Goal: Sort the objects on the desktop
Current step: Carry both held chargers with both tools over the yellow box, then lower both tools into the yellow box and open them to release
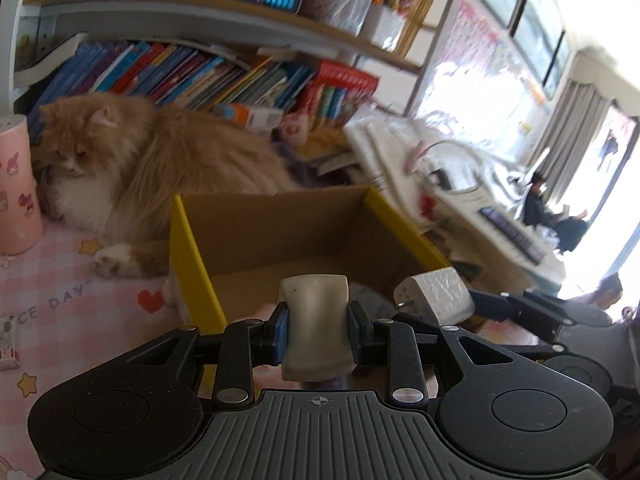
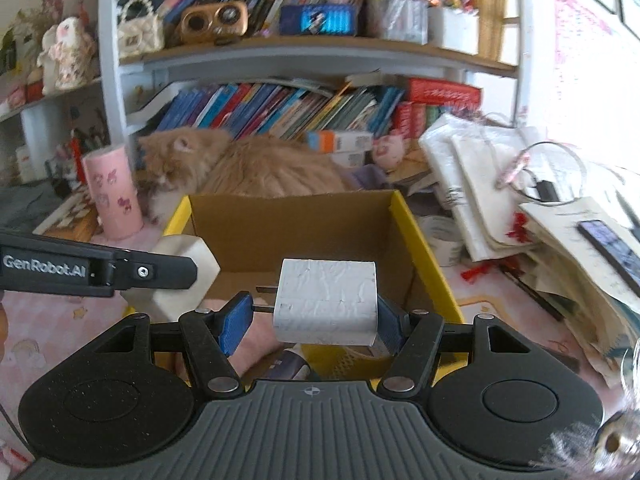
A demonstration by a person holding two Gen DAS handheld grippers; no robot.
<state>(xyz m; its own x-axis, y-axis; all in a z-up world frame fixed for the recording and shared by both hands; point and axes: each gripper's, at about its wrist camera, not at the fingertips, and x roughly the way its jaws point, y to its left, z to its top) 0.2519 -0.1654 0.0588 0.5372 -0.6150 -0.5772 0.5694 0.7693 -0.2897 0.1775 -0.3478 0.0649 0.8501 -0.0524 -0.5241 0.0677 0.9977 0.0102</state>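
Note:
My left gripper (image 1: 318,322) is shut on a cream rounded block (image 1: 314,300), its blue pads pressing both sides. My right gripper (image 2: 312,320) is shut on a white charger plug (image 2: 328,296), whose metal prongs point left against the left pad. Both hang over the near edge of an open cardboard box (image 1: 280,224) with yellow rims. In the left wrist view the charger plug (image 1: 434,296) shows at the right. In the right wrist view the cream block (image 2: 180,280) shows at the left, in the left gripper's fingers (image 2: 160,272), beside the box (image 2: 292,224). The box floor looks bare.
A fluffy orange cat (image 2: 260,168) lies just behind the box. A pink cylinder (image 2: 114,196) stands at the left. A pile of papers and books (image 2: 500,200) with a phone (image 2: 612,248) slopes at the right. Full bookshelves (image 2: 280,108) fill the back.

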